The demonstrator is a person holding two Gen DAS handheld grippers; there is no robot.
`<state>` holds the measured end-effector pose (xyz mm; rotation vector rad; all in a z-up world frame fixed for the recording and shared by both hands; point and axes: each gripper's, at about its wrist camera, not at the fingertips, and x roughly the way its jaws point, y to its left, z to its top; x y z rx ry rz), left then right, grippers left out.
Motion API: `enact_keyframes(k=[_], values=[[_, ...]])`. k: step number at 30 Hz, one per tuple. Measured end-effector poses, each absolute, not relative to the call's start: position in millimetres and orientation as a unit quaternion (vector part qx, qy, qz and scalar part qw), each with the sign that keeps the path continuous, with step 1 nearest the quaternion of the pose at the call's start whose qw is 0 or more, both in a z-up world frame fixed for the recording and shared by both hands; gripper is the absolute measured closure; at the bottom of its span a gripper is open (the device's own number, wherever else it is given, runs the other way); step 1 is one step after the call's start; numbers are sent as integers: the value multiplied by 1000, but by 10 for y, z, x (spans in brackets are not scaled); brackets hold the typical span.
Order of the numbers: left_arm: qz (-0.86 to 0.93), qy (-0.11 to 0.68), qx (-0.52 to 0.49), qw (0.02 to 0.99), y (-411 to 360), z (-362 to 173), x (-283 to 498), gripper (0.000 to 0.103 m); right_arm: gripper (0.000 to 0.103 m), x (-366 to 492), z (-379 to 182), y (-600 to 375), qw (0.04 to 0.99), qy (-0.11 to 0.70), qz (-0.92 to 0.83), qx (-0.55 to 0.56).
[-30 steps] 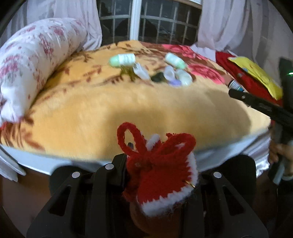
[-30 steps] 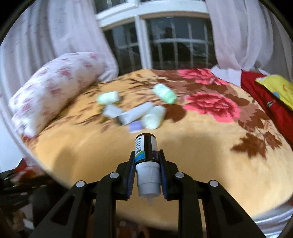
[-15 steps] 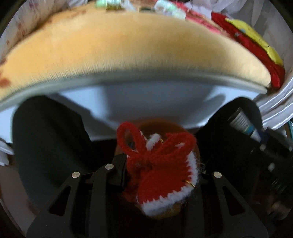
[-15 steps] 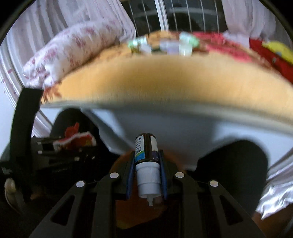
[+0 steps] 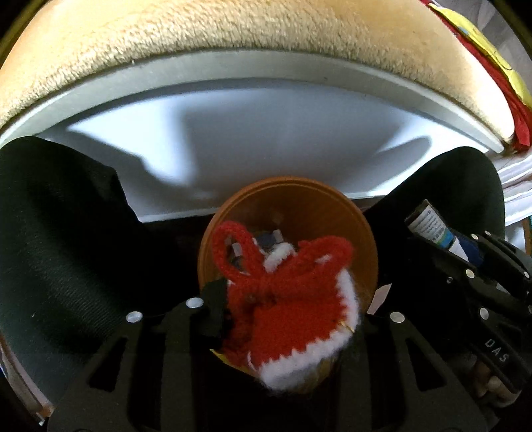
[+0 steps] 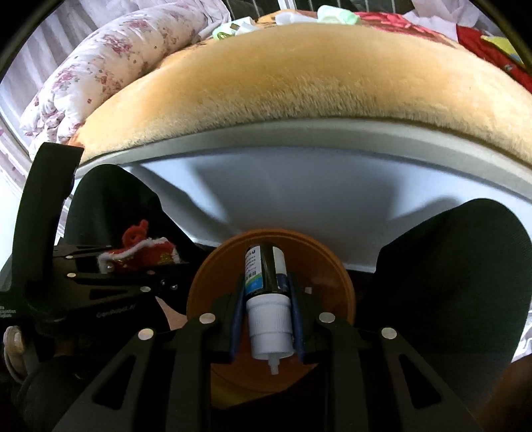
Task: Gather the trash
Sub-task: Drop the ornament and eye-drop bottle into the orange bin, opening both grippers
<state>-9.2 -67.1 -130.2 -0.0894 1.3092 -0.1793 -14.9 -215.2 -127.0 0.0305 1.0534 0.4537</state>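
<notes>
A: On our left, the left gripper (image 5: 282, 319) points steeply down over the orange bin (image 5: 332, 199), and the red-and-white knitted pouch (image 5: 289, 309) sits between its fingers, right above the bin's mouth. The jaws are opening; we cannot tell whether the pads press on the yarn or have already let it go.

B: In the bin (image 6: 319, 262) we make out a few small items at the bottom, too dim to name. Next, the right gripper (image 6: 266, 319) hangs over the same bin with the small dark dropper bottle (image 6: 266, 282) between its blue pads, white cap toward the camera.

A: Those jaws are opening too, and we see narrow gaps on both sides of the cap, so the bottle looks loose.

B: Beyond the bin we see the bed's pale frame (image 6: 299, 133) and the tan fuzzy blanket (image 6: 299, 73). More pale wrappers (image 6: 332, 15) lie at its far end, well apart from both grippers.
</notes>
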Motion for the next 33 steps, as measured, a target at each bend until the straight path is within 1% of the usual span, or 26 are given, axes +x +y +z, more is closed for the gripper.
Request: enact_keyframes(k=[1, 2, 3, 5, 13, 16, 19, 21, 23, 24, 26, 29, 31, 33], values=[[-80, 612, -38, 786, -671, -1320, -85, 59, 50, -145, -1281, -2152, 841, 498, 210, 20], [-77, 614, -35, 784, -671, -1333, -82, 53, 43, -144, -1285, -2163, 843, 498, 203, 21], [-74, 617, -33, 783, -676, -1341, -82, 45, 43, -160, -1272, -2175, 846, 495, 200, 24], [-72, 617, -35, 782, -619, -1320, -72, 41, 43, -173, -1262, -2209, 849, 490, 197, 31], [-69, 613, -49, 785, -564, -1273, -90, 41, 43, -248, -1180, -2385, 860, 473, 185, 45], [-65, 608, -54, 789, -530, -1235, -97, 41, 43, -275, -1068, -2400, 869, 458, 182, 42], [-72, 584, -51, 807, -505, -1067, -129, 41, 43, -265, -884, -2448, 876, 442, 187, 42], [-85, 552, -37, 829, -508, -859, -156, 41, 43, -181, -679, -2501, 883, 425, 192, 45], [-91, 519, -24, 849, -510, -662, -169, 40, 43, -1, -461, -2538, 892, 407, 193, 39], [-92, 500, -15, 861, -511, -544, -171, 35, 43, 138, -342, -2549, 897, 398, 188, 34], [-90, 469, -3, 878, -500, -376, -163, 31, 43, 431, -153, -2561, 904, 384, 184, 29], [-81, 427, 10, 900, -501, -161, -87, 30, 43, 1024, 77, -2514, 909, 376, 176, 32], [-79, 419, 0, 905, -470, -89, 13, 30, 43, 1503, 153, -2480, 905, 386, 170, 51], [-82, 418, -18, 905, -414, -90, 107, 30, 48, 1894, 150, -2434, 897, 403, 166, 69]])
